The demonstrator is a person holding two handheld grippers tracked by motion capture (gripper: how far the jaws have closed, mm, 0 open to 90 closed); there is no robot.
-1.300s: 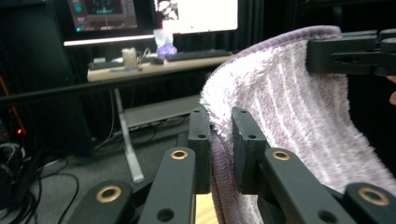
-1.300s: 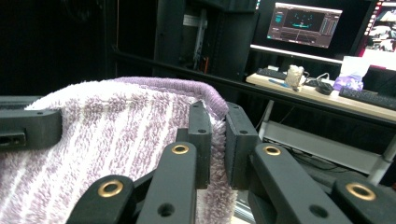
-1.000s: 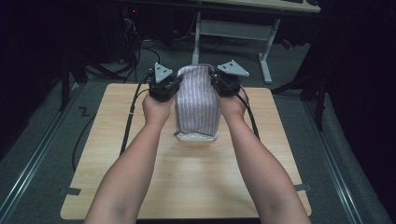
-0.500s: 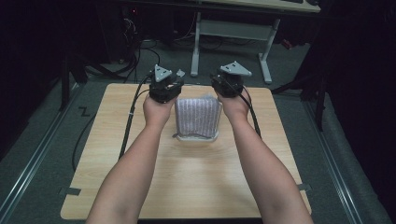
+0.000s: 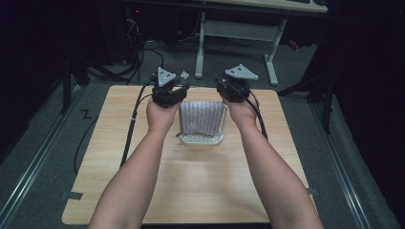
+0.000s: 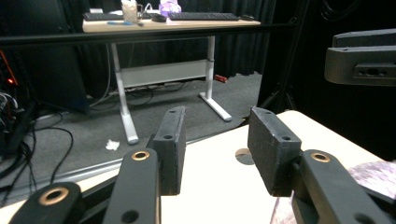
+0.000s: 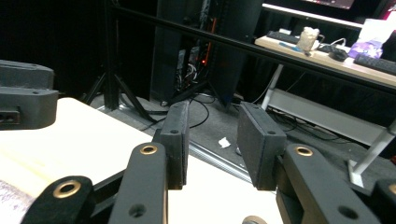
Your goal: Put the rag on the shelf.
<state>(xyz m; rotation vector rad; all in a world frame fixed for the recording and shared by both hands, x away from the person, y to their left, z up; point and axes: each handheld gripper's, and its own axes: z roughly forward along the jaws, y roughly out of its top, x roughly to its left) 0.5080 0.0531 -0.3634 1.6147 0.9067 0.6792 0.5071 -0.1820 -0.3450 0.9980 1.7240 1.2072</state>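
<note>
High view is showing a striped grey cloth (image 5: 202, 117) lying folded in a clear container (image 5: 203, 139) at the middle of the wooden table (image 5: 191, 186). Flanking it, the left gripper (image 5: 177, 93) and right gripper (image 5: 224, 89) are hovering just beside its upper corners, their jaws having just been opening, nothing between them.

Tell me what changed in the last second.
Both grippers let go of the striped cloth: the left gripper and right gripper have just been opening, with nothing between their jaws now. The cloth, held up before, has dropped into the clear tray. The hands barely shifted; tray and table are unchanged.
</note>
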